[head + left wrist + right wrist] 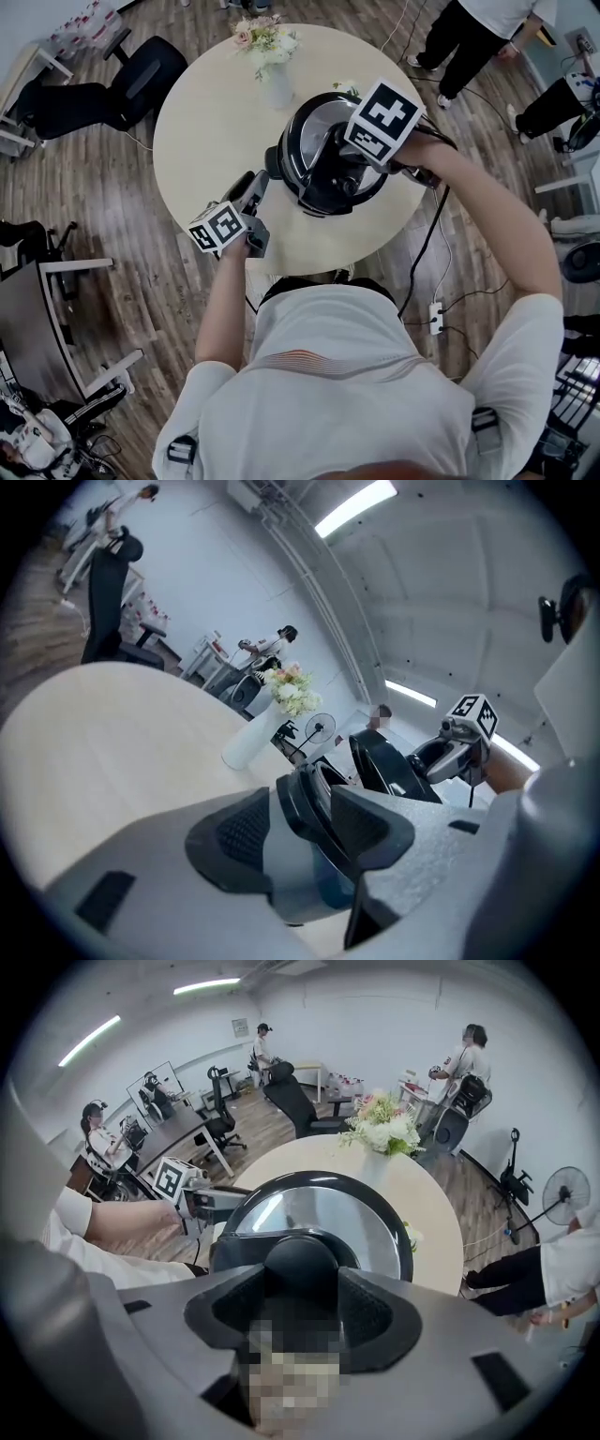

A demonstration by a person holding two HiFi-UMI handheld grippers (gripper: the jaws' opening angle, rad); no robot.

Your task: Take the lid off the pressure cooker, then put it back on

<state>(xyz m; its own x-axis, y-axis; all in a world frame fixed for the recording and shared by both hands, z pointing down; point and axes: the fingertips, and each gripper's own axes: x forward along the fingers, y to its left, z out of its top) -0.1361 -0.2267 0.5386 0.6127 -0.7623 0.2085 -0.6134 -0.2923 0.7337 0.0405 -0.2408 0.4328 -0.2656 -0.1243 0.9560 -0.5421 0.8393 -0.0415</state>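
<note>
The black pressure cooker (pixel 323 192) stands on the round table (pixel 206 131). My right gripper (pixel 302 1288) points down at the cooker's shiny black lid (pixel 319 1208) and is shut on the lid's round knob (pixel 300 1258). In the left gripper view the lid (pixel 380 761) hangs tilted above the pot, clear of the rim. My left gripper (pixel 305 822) lies level at the pot's left side. The pot's black side handle (pixel 298 803) sits between its fingers, with a gap showing on one side. In the head view the left gripper (pixel 258 187) reaches in from the table's near edge.
A white vase of flowers (pixel 272 56) stands on the table behind the cooker. A cable runs from the cooker to a power strip (pixel 436 317) on the floor. An office chair (pixel 141 80) is beyond the table at left, and a person (pixel 478 37) stands at upper right.
</note>
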